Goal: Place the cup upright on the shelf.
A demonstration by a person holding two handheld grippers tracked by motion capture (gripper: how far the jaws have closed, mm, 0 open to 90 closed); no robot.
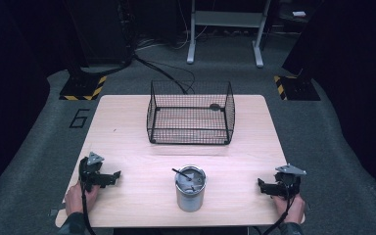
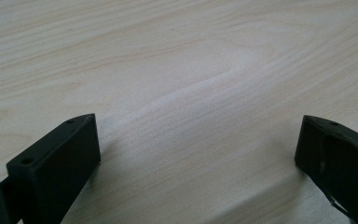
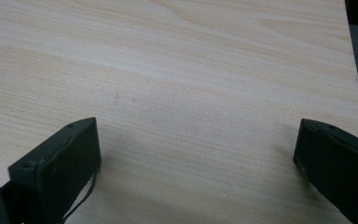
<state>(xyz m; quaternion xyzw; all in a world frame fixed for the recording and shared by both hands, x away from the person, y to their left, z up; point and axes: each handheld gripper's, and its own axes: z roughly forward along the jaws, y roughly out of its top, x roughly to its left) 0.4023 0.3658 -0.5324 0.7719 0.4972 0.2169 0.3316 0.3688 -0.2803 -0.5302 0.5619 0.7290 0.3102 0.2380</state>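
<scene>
A steel tumbler (image 1: 191, 188) with a lid and a dark straw stands near the front middle of the wooden table (image 1: 127, 137). Behind it sits a black wire basket (image 1: 191, 113). My left gripper (image 1: 113, 177) rests at the front left, held by a hand, jaws pointing right toward the tumbler. My right gripper (image 1: 261, 187) rests at the front right, jaws pointing left. In the left gripper view the left gripper (image 2: 198, 140) stands open over bare wood. In the right gripper view the right gripper (image 3: 196, 140) is likewise open, with nothing between its fingers.
The table's right edge (image 3: 356, 93) lies close beside the right gripper, with grey carpet (image 1: 323, 147) past it. Beyond the table stand a white frame's legs (image 1: 225, 34), floor cables (image 1: 166, 73) and yellow-black striped bases (image 1: 83, 87).
</scene>
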